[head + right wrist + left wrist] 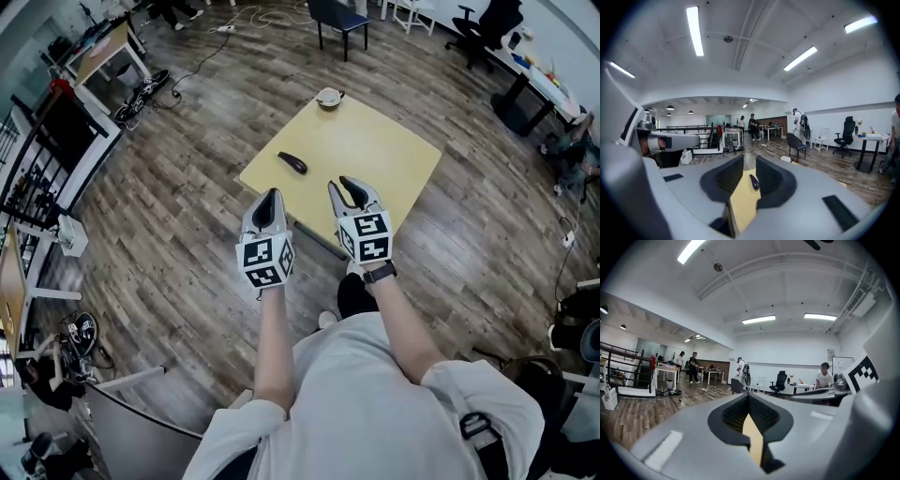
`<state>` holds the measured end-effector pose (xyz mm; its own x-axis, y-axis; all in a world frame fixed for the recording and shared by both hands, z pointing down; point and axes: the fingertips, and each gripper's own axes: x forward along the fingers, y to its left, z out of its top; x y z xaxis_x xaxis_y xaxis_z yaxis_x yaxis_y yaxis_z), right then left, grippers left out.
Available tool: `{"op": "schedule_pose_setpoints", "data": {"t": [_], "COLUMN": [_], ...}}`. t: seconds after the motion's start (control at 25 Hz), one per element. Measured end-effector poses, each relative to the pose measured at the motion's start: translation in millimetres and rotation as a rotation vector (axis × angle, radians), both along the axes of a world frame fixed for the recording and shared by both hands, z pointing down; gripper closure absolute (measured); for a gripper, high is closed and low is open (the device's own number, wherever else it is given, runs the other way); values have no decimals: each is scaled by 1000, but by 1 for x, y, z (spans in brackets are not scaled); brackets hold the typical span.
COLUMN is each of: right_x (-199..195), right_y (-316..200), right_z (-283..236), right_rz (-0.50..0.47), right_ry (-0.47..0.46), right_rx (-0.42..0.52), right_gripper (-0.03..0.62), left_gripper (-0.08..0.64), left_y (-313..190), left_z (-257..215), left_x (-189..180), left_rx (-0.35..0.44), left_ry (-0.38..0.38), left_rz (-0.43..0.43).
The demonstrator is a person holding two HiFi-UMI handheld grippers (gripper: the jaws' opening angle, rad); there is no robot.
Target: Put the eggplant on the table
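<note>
A dark purple eggplant (292,162) lies on the yellow square table (375,150), toward its left side. Both grippers hang in the air at the table's near edge, well short of the eggplant and apart from it. My left gripper (271,199) has its fingers together with nothing in them; in the left gripper view (749,397) only a sliver of the table (753,441) shows behind the tips. My right gripper (347,190) stands a little open and empty. In the right gripper view (744,161) the far-off eggplant (753,182) shows through the narrow gap.
A small bowl (328,97) sits at the table's far corner. A blue chair (339,17) stands beyond the table, an office chair (483,23) and desks at the back right. Black railings (37,159) and floor cables (141,94) are at the left. Several people stand far off.
</note>
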<state>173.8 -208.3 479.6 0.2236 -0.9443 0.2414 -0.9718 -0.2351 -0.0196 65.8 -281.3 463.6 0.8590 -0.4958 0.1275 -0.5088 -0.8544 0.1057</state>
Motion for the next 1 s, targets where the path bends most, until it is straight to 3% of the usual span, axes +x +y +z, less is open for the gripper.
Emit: {"op": "schedule_pose_setpoints", "data": {"t": [0.48,1.0], "right_x": [49,125], "right_y": [64,82], "right_z": [-57,-75], "right_rz": [132,101], "right_ry": [58,62], "right_rx": [99,135], "right_gripper": [569,580], "left_gripper": [551,551], "left_y": [43,66], "left_z": [-39,-56], "left_x": [39,121], "left_rx": [62,94], "left_ry": [38,32], "left_rz": [41,44]}}
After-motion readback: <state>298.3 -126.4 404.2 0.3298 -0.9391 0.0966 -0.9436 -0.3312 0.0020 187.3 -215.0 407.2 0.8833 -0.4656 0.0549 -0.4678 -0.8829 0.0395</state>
